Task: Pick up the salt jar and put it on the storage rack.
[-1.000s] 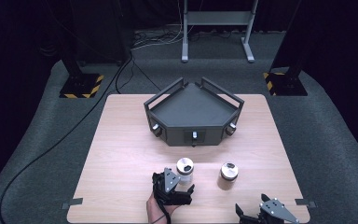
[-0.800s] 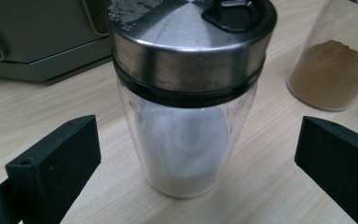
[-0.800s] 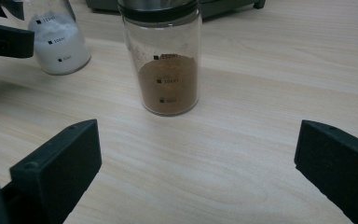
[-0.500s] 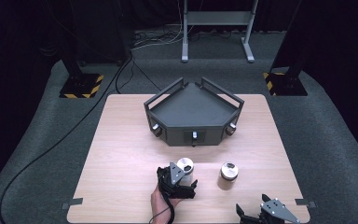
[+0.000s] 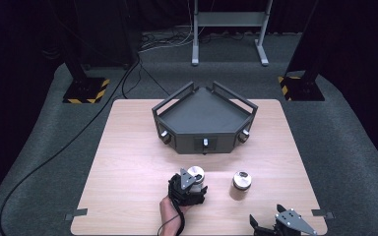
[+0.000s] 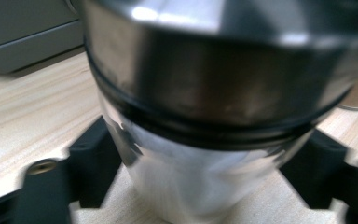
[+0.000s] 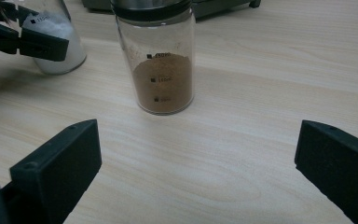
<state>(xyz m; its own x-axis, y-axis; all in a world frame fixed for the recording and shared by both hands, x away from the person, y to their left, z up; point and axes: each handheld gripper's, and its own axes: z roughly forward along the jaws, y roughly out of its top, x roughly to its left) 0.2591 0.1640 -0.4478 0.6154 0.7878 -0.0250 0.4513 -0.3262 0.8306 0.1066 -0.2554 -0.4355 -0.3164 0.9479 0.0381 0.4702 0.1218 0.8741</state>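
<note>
Just before the dark grey three-sided tray [image 5: 204,118] on the pale wooden counter [image 5: 128,157], the left gripper [image 5: 189,187] has its jaws closed around a steel-capped glass jar of white powder [image 6: 200,121]. Gripped low, the smooth glass could slip or tip. The right gripper view alone reveals brown powder in the second steel-capped glass jar [image 7: 161,65], beyond the right gripper [image 7: 196,177] with its wide-open, empty jaws.

In the left gripper view, a metal-capped glass jar [image 6: 214,116] is looming so close that it is blurring, its top and base running off the frame, and whether the jaws are touching it is staying unclear. In the right gripper view, the brown-powder jar [image 7: 161,65] is losing its cap to the top edge, and its printed markings are reading too small. In the high view, the right gripper [image 5: 280,227] is being cropped by the bottom edge.
</note>
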